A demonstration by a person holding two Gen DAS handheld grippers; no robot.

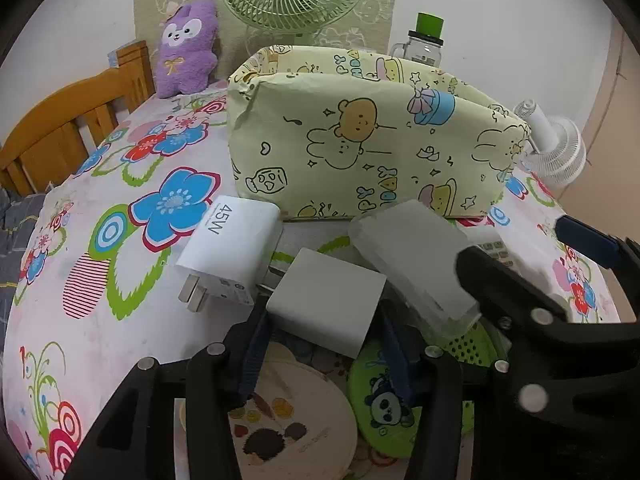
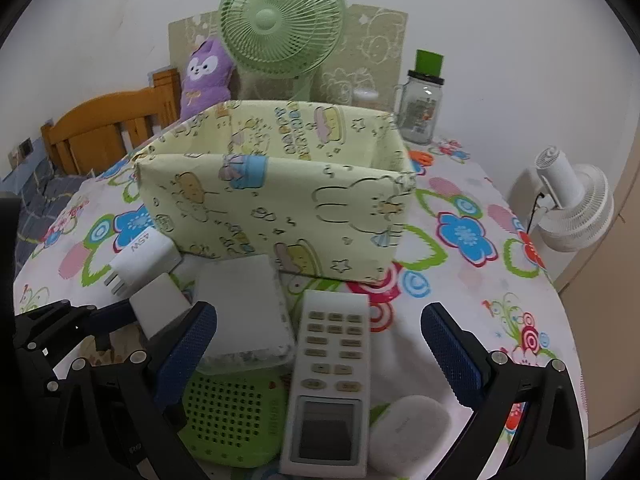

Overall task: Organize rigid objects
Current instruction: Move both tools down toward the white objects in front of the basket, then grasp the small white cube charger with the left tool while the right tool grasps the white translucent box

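Angling downward, left gripper (image 1: 326,316) clamps white charger (image 1: 326,300); right gripper (image 2: 320,332) spread apart

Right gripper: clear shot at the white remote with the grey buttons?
Probably yes. The right gripper is open, its fingers straddling the white remote from above; nothing lies on top, though a frosted plastic case crowds its left edge.

White charger cube (image 1: 326,304) sitting clamped between claw pads, tilted; 45W charger (image 1: 228,252), remote (image 2: 332,384) lying beside patterned box (image 2: 280,200).
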